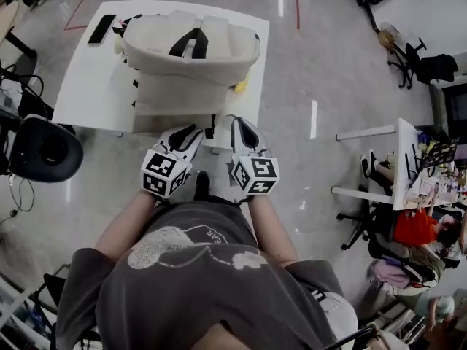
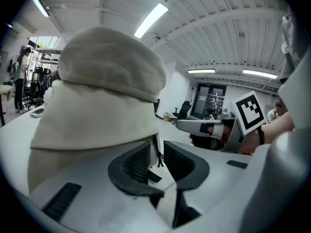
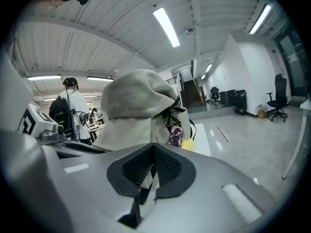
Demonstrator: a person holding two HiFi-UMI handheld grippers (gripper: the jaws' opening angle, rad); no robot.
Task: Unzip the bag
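Note:
A cream backpack (image 1: 190,49) lies on the white table (image 1: 87,93), and it fills the left gripper view (image 2: 107,96). My left gripper (image 1: 193,133) is at the table's near edge, its jaws open with a clear gap (image 2: 156,157). A thin black pull (image 2: 157,155) hangs from the bag in that gap, and the pads do not press it. My right gripper (image 1: 239,127) is beside it to the right, its jaws closed (image 3: 153,155) on a black strap (image 3: 141,192) that runs down between the pads. The backpack (image 3: 136,110) stands just beyond.
A black phone (image 1: 101,29) lies at the table's far left corner. A yellow object (image 1: 241,87) sits by the bag's right side. A black round chair (image 1: 44,149) stands left of the table. Desks and people are at the far right.

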